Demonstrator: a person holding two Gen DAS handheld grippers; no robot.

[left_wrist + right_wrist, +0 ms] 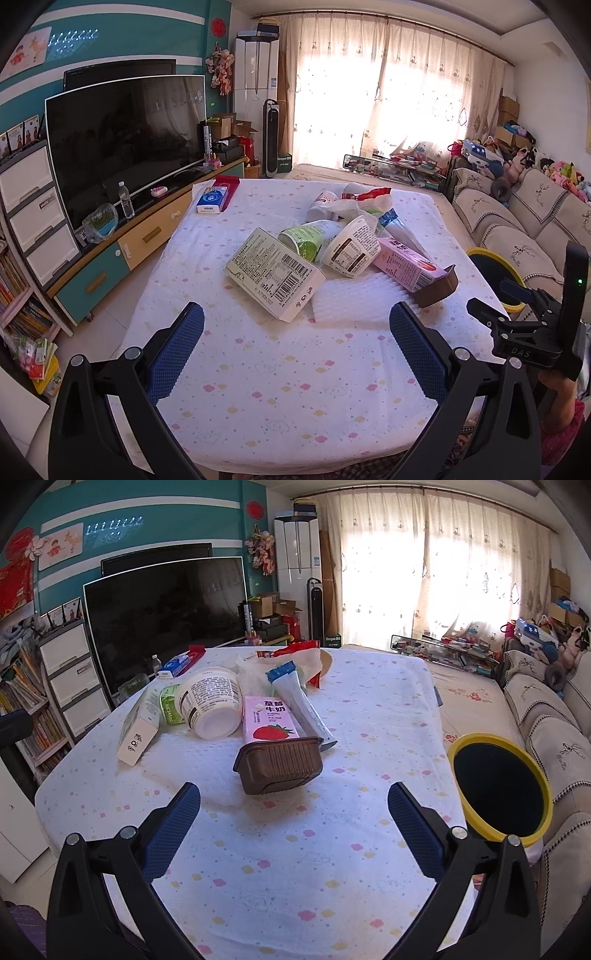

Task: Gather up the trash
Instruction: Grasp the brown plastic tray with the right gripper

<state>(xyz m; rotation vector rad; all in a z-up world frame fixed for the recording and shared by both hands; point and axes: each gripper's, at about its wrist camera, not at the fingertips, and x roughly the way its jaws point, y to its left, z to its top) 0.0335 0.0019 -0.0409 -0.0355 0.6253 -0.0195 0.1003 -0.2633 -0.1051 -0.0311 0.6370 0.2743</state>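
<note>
The trash is lying in a loose heap on the surface (pixel 332 867), out in front of both sets of fingers. Things are leaning on each other, so a bump could go wrong here. The brown tray (pixel 279 766) is sitting closest to the right gripper (pixel 293 818), just ahead of the gap between its fingers. It is tipped on its side and resting against the pink milk box (pixel 267 720). If the fingers are pushing it instead of closing around it, it could slide or roll away. The white tub (pixel 212 705) is also lying on its side, and it could roll if the box beside it is moved.

The yellow bin (pixel 502 786) is standing past the right finger, beside the edge of the surface. Its mouth is tilted, so a piece dropped too early could miss and fall on the floor.

The right gripper's fingers (pixel 171 825) are spread wide. They are holding nothing and touching nothing.

The left gripper (pixel 295 345) is spread wide too, and it is empty. The green-white box (pixel 273 273) is lying just ahead of it, with white foam (pixel 354 301) beside it.
</note>
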